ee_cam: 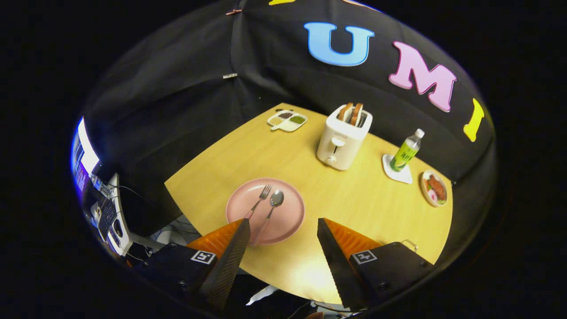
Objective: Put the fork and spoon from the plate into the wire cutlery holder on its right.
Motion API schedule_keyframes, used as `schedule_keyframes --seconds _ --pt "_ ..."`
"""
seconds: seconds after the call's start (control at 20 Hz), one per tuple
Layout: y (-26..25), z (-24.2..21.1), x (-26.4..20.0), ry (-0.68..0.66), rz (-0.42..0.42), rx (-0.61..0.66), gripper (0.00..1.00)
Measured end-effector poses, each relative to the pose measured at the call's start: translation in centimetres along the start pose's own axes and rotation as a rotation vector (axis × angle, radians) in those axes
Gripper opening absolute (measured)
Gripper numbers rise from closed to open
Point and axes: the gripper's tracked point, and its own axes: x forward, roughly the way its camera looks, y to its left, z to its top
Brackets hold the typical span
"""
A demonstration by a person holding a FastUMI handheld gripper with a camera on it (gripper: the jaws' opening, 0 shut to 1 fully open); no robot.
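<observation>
Hovering above the near edge of the light wooden desk (354, 199), I hold my gripper (283, 226) with its two fingers spread wide apart, nothing between them and nothing touched. Just ahead of my left finger (232, 248) lies the round pink plate (288, 221), set near the desk's near edge; my left fingertip overlaps its near rim in the view, though I am clearly raised above it. On the plate rest the metal fork with a pink patterned handle (259, 201) and, just beside it on the right, the metal spoon with a matching pink handle (271, 212). They lie almost parallel, heads pointing away from me, handles reaching toward my left finger. By my right finger (336, 252), at the desk's near right edge, a thin wire loop (410, 243) peeks over the gripper body; I cannot tell what it belongs to.

Beyond the plate, toward the middle of the desk, stands a cream two-slot toaster (343, 139) with bread slices in it. At the far corner sits a small white divided dish (287, 119) of grains. Along the right edge a green plastic bottle with a white cap (406, 151) stands upright on a white coaster (397, 173), and near it a small round plate of food (434, 188).
</observation>
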Motion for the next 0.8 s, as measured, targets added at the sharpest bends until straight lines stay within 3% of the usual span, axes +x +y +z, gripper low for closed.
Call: schedule_keyframes --seconds 0.25,0.8 --pt "1.4 -2.5 5.6 0.106 0.007 -0.035 0.95" --pt "3.2 -8.8 13.6 0.333 -0.013 -0.013 0.74"
